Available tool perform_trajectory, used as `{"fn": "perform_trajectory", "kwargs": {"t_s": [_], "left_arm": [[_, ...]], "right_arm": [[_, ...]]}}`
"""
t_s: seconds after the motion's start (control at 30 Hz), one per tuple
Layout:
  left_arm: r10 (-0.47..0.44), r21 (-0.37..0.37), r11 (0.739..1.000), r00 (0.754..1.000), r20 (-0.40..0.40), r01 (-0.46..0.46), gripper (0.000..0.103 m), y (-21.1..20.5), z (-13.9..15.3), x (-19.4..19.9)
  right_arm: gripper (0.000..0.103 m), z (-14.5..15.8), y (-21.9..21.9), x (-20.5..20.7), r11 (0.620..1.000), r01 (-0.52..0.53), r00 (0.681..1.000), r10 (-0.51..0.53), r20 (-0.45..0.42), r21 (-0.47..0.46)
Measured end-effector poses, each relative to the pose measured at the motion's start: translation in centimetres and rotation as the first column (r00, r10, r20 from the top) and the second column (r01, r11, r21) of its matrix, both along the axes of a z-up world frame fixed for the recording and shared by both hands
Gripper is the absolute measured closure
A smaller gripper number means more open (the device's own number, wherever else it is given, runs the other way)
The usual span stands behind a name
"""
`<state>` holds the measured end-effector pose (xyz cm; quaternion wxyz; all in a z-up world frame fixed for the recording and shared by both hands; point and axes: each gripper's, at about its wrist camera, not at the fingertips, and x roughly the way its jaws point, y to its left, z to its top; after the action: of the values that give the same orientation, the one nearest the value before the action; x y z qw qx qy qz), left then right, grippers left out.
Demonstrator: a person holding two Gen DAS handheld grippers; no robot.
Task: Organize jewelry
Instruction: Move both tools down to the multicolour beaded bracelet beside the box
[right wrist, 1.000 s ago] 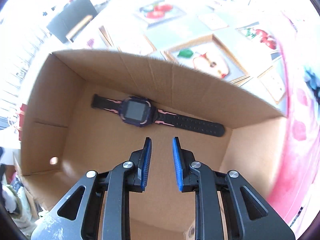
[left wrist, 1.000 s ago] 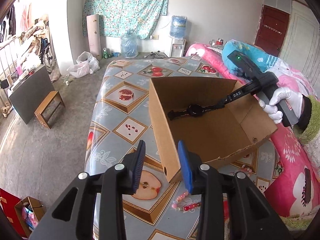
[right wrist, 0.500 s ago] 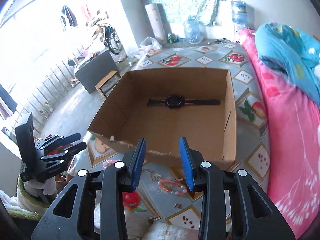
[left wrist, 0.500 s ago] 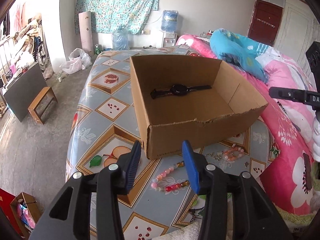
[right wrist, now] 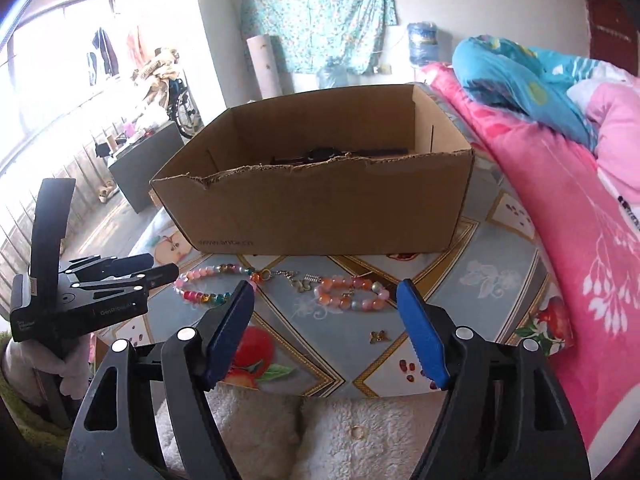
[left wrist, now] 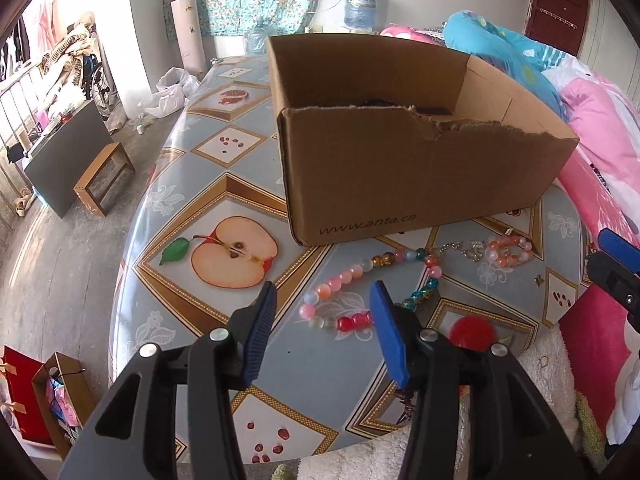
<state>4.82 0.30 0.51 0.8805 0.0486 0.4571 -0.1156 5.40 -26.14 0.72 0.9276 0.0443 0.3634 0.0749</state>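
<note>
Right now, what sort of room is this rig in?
Probably a lived-in bedroom: pink floral quilt on a bed beside the fruit-patterned table, blue water-cooler bottle by the far wall, clothes hanging by the window.

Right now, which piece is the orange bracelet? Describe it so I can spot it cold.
Find the cardboard box on the fruit-print table. On the table in front of the box lie two bead strands. The orange bracelet is the smaller, tighter loop toward the pink bedding, peach and orange with pale beads, unlike the longer multicoloured strand.
</note>
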Motion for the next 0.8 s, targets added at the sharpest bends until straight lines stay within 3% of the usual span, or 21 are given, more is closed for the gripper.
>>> {"fn": "perform_trajectory", "kwargs": {"t_s": [0.2,0.43,0.57,0.8], "left_arm": [[0.005,0.022,1.0,1.0,0.003,-0.005,0.054,-1.1,-1.0,0.9],[0.001,0.11,0.994,1.0,0.007,-0.002,0.053,-2.5,-3.0,1.8],[-0.009,0.142,0.99,1.0,0.02,0.006,0.053,-2.8,-3.8,1.7],[-0.053,0.147,0.988,0.998,-0.027,0.057,0.053,-1.9,-4.4,0.0]], "right_arm": [[0.033,-1.8,-0.2,-0.3,0.999,-0.012,1.0,0.012,-0.02,0.04],[0.034,-2.0,0.4,-0.2,0.999,-0.035,0.999,0.034,0.032,0.026],[0.038,-2.4,0.8,0.1,0.999,-0.046,0.999,0.045,0.029,0.012],[0.047,-3.1,1.9,1.3,0.996,-0.093,0.996,0.093,0.006,-0.003]]}}
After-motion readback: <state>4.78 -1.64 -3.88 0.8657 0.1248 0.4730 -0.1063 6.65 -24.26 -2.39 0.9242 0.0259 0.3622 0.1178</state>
